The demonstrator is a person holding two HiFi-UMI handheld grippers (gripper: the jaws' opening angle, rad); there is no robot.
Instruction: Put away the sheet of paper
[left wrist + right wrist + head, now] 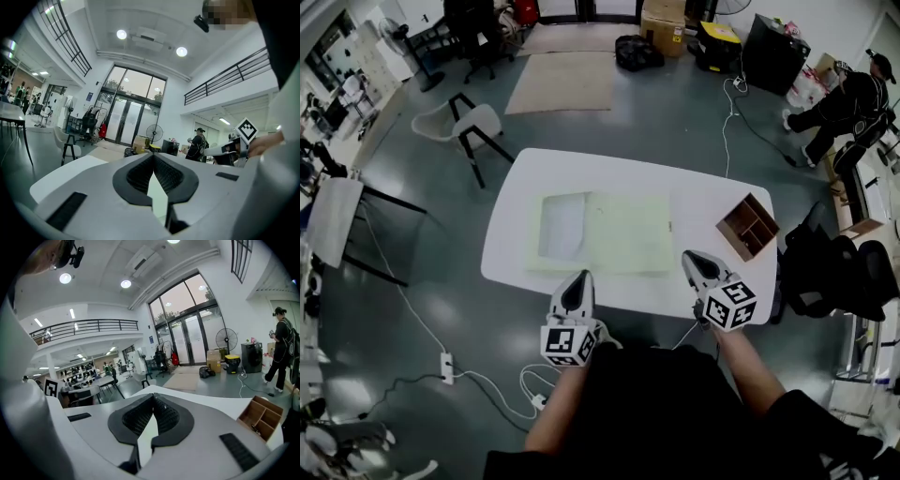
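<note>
A large pale yellow-green sheet (623, 234) lies flat on the white table (511, 220), with a whiter, translucent part (561, 225) at its left end. My left gripper (578, 281) hovers at the table's near edge, just in front of the sheet's near edge. Its jaws meet at the tips in the left gripper view (153, 155), with only a pale wedge of sheet showing below them. My right gripper (696, 260) is off the sheet's near right corner. In the right gripper view (153, 397) it is shut with nothing held.
A wooden compartment box (748, 226) (260, 417) stands on the table's right end. Chairs (473, 127) stand beyond the far left corner, a dark chair (825, 272) sits at the right, and cables (441, 361) run on the floor. A person (848, 98) stands far right.
</note>
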